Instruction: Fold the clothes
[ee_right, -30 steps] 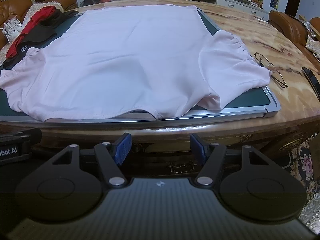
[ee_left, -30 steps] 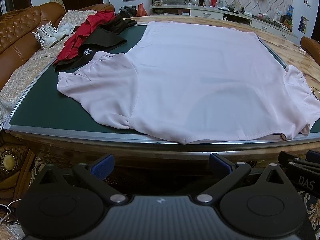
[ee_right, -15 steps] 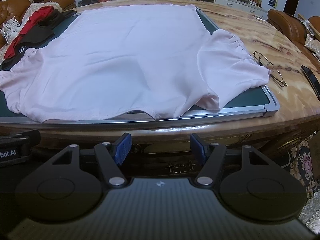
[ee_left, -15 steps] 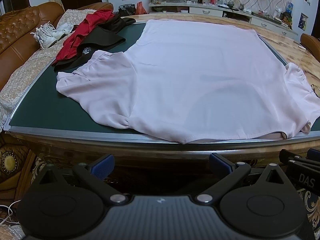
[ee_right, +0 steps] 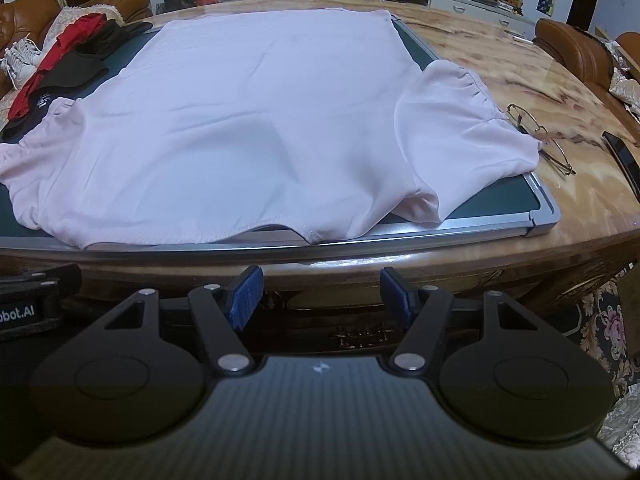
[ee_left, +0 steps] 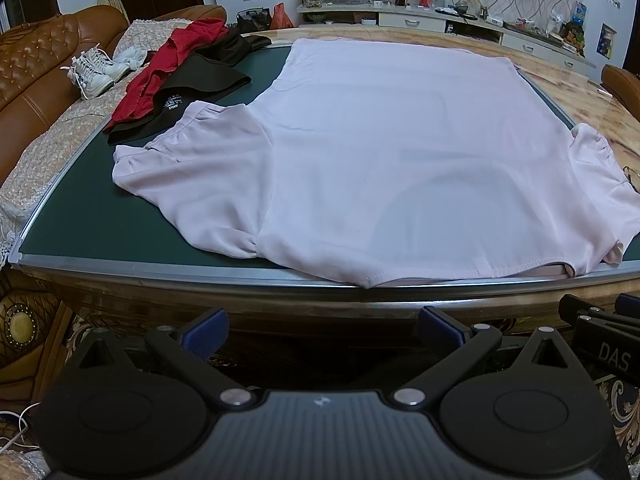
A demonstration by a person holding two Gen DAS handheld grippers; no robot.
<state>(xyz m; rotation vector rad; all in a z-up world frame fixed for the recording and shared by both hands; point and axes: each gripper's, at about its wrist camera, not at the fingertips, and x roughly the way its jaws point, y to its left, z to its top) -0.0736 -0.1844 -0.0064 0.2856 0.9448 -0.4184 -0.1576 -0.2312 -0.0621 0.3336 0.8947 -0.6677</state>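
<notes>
A pale pink short-sleeved blouse of thin, smooth fabric (ee_left: 392,152) lies spread flat and unfolded on a dark green mat with a silver metal frame (ee_left: 92,216), which sits on a glossy marbled brown table (ee_right: 500,56). The blouse's neckline sits at the near edge of the mat, overlapping the silver frame, and its hem reaches to the far side. One gathered sleeve (ee_left: 192,164) rests on the green surface at the left; the other sleeve (ee_right: 464,120) drapes over the mat's right edge, its cuff touching a pair of thin wire-framed eyeglasses (ee_right: 540,136) lying on the bare table. Just beyond the glasses, a dark flat phone-like slab (ee_right: 622,154) lies near the table rim. At the mat's far left corner, a crumpled red garment (ee_left: 168,68) lies on top of a black garment with a white printed label (ee_left: 200,84), the black one just beside the blouse's left sleeve. White lace-up sneakers (ee_left: 94,72) sit on a brown leather sofa (ee_left: 36,68) past the mat. The left gripper (ee_left: 322,330) hovers below and in front of the table's edge, its blue-padded fingers spread wide with nothing between them. The right gripper (ee_right: 322,294) hangs likewise before the table edge, fingers parted and empty, well short of the blouse.
</notes>
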